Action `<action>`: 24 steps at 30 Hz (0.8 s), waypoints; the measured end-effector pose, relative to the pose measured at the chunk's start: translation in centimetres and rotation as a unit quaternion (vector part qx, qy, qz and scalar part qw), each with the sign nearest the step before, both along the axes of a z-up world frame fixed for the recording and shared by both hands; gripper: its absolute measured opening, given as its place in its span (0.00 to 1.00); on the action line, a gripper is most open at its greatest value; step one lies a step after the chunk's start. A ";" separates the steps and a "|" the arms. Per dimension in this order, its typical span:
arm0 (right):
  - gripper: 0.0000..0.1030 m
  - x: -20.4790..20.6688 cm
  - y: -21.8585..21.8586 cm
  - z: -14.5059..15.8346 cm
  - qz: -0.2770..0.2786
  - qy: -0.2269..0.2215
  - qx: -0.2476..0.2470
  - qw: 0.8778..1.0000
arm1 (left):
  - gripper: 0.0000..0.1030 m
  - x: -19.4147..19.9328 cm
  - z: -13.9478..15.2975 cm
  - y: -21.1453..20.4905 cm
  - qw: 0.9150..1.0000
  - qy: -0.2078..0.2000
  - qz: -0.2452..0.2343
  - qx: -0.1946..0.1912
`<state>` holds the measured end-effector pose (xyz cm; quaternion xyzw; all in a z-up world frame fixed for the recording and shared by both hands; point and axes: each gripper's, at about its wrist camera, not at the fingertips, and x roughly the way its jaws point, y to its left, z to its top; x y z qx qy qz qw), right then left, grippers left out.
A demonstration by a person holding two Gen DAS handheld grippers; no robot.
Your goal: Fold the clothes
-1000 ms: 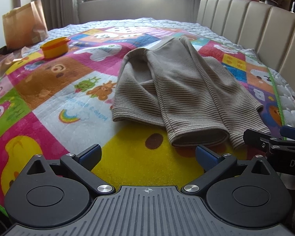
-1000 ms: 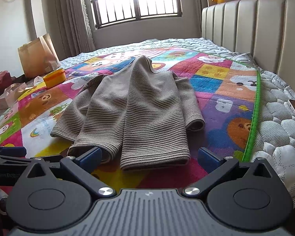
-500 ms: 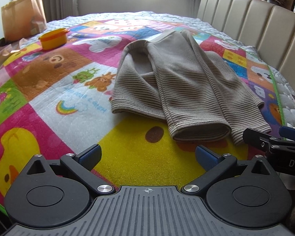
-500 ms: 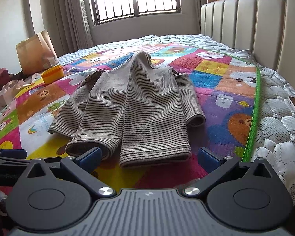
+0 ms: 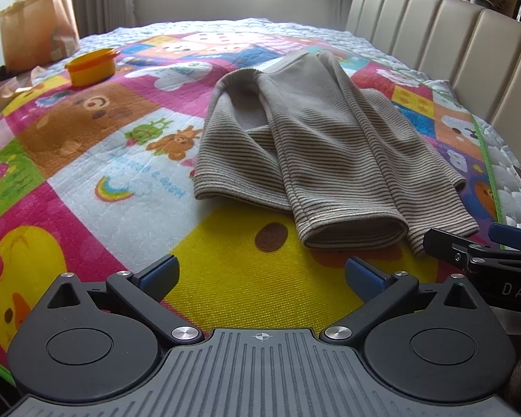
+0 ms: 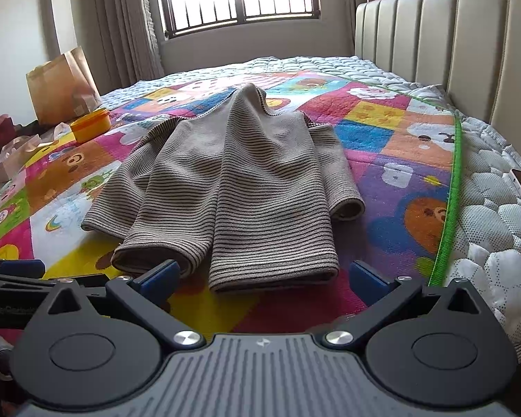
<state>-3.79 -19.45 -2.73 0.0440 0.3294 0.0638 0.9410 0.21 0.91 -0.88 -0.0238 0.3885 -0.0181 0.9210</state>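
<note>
Your left tongs (image 5: 260,271) and right tongs (image 6: 264,274) both gape wide, holding nothing — each sits just short of the striped sweater (image 6: 232,180), which lies loosely folded on the patchwork quilt (image 5: 87,173) of the bed, near hem toward you.
</note>
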 end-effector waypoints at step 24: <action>1.00 0.1 -0.1 -0.1 -0.001 0.003 0.004 1.000 | 1.00 0.2 0.0 0.1 1.000 0.008 -0.001 -0.001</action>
